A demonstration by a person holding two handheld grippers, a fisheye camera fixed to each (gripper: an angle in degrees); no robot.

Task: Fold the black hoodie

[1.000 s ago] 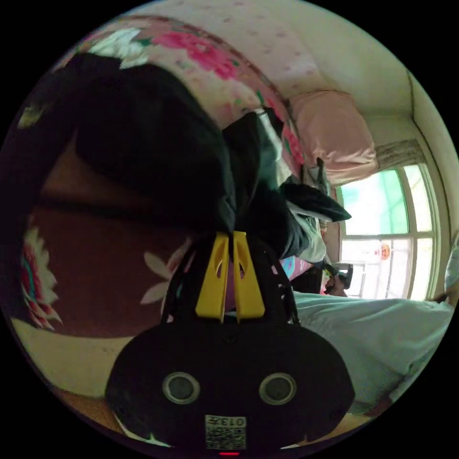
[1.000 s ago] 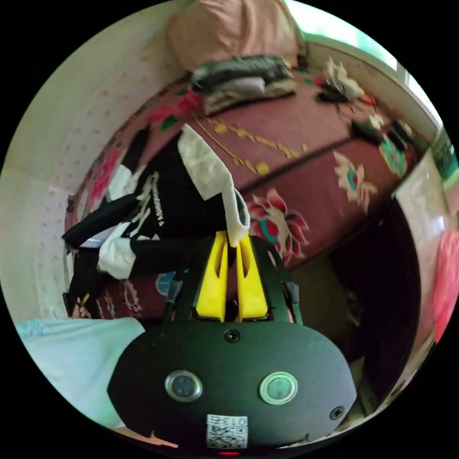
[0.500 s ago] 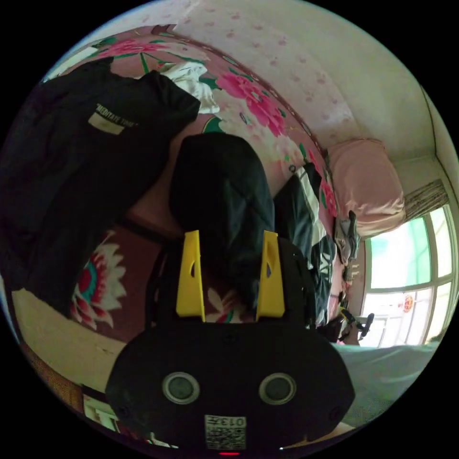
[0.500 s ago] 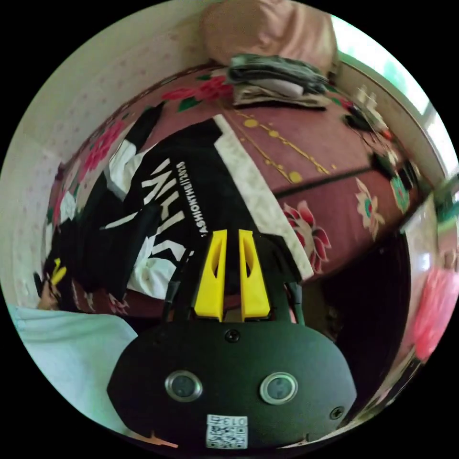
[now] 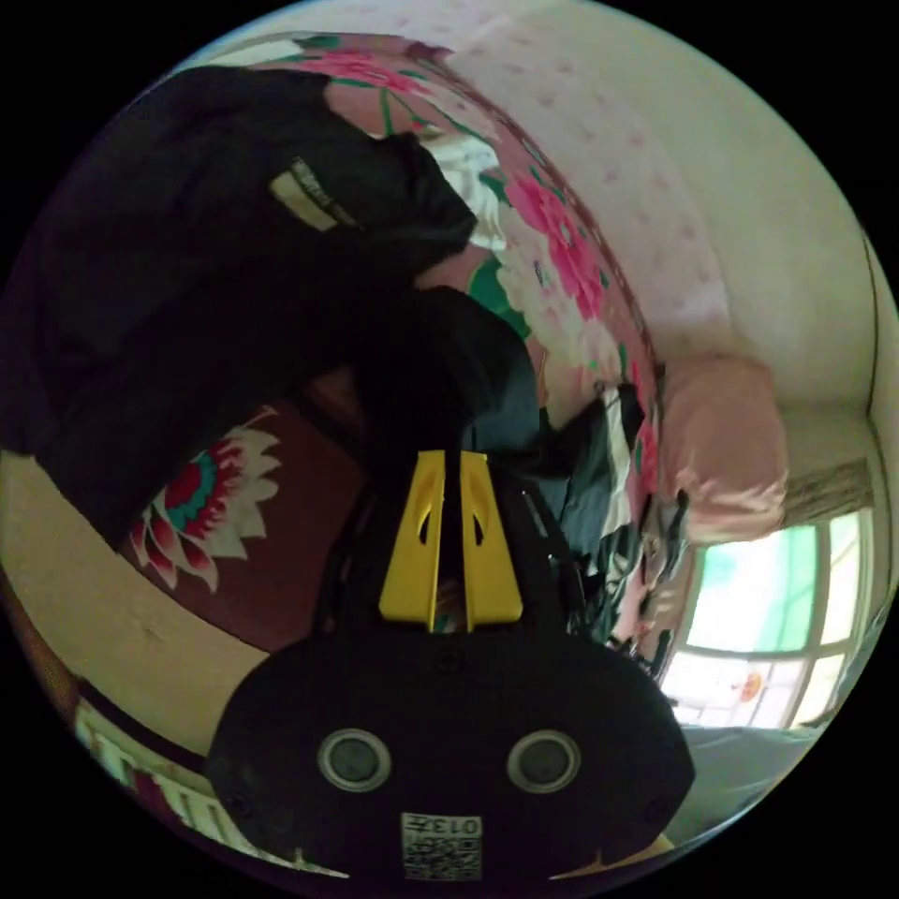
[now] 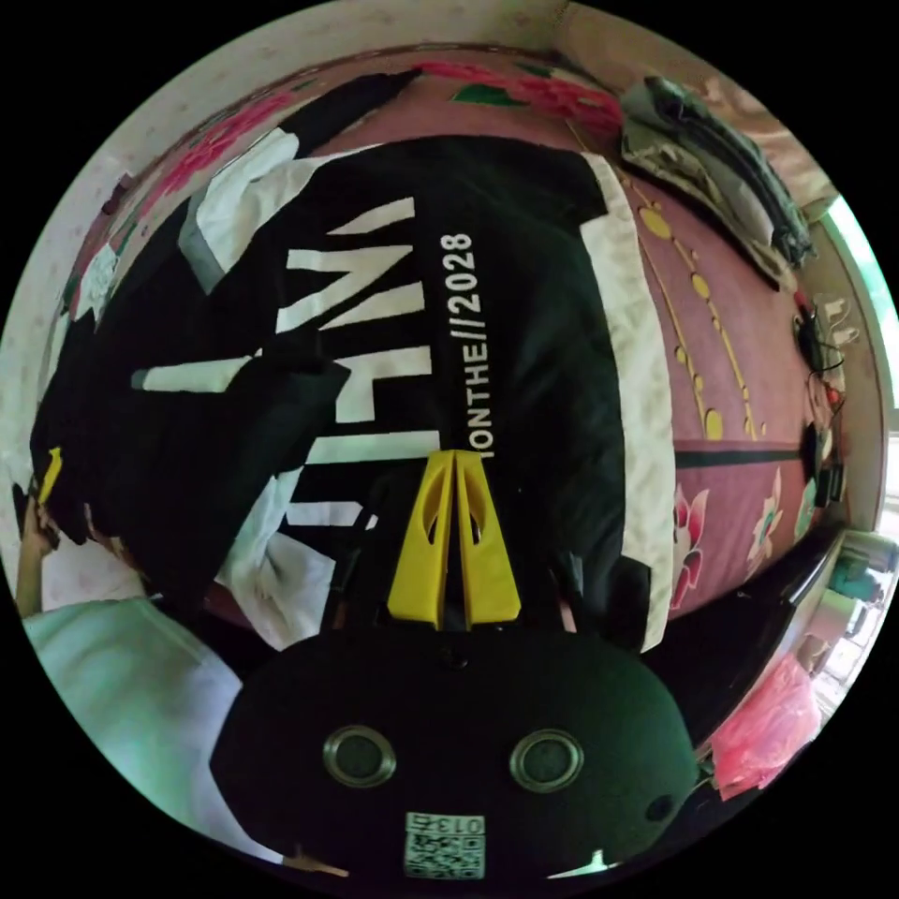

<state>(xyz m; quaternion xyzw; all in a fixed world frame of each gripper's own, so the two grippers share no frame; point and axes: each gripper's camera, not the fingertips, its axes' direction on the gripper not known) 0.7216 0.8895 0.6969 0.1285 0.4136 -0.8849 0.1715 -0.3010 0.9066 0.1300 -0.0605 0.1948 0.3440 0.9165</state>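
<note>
The black hoodie point(image 6: 524, 309) lies spread on the bed point(image 6: 740, 375), white print upward. It reads as soft, limp and moderately heavy; hold it at a hem, cuff or shoulder seam.

The right gripper point(image 6: 454, 457) has its fingers together over the printed chest; contact cannot be confirmed.

The left gripper point(image 5: 450, 457) has narrow fingers pinching a dark fold point(image 5: 440, 375). The left gripper view adds a window point(image 5: 777, 618) and pillow point(image 5: 721, 440); the right gripper view adds a folded stack point(image 6: 721, 187).
</note>
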